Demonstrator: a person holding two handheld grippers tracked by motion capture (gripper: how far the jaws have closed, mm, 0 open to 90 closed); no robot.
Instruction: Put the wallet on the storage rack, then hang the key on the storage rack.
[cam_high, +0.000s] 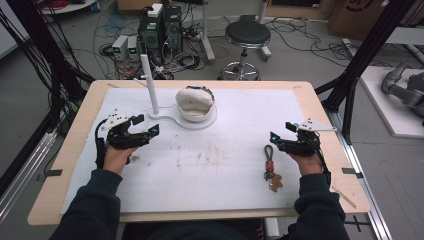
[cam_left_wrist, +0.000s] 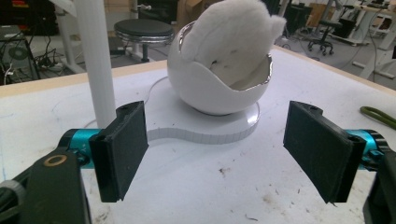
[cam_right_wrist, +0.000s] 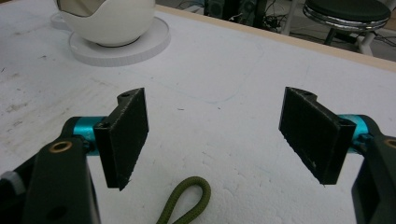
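While both my hands rest over the white table (cam_high: 210, 170), my left gripper (cam_high: 144, 126) hangs with jaws wide apart, facing the white bowl (cam_left_wrist: 219, 88) on its round base near the far edge. My right gripper (cam_high: 282, 135) is spread empty too, just beside the green cord loop (cam_right_wrist: 184, 205) of the keychain (cam_high: 271, 170) near the right edge.

wooden table (cam_high: 75, 125) — white mat (cam_high: 210, 170), white stand (cam_high: 172, 119), keychain (cam_high: 271, 170) on it.

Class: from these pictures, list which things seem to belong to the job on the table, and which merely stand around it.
Likely in the job: left gripper, right gripper, keyring, white stand with post, egg-shaped bowl.

Just around: stool, computer boxes, floor cables.
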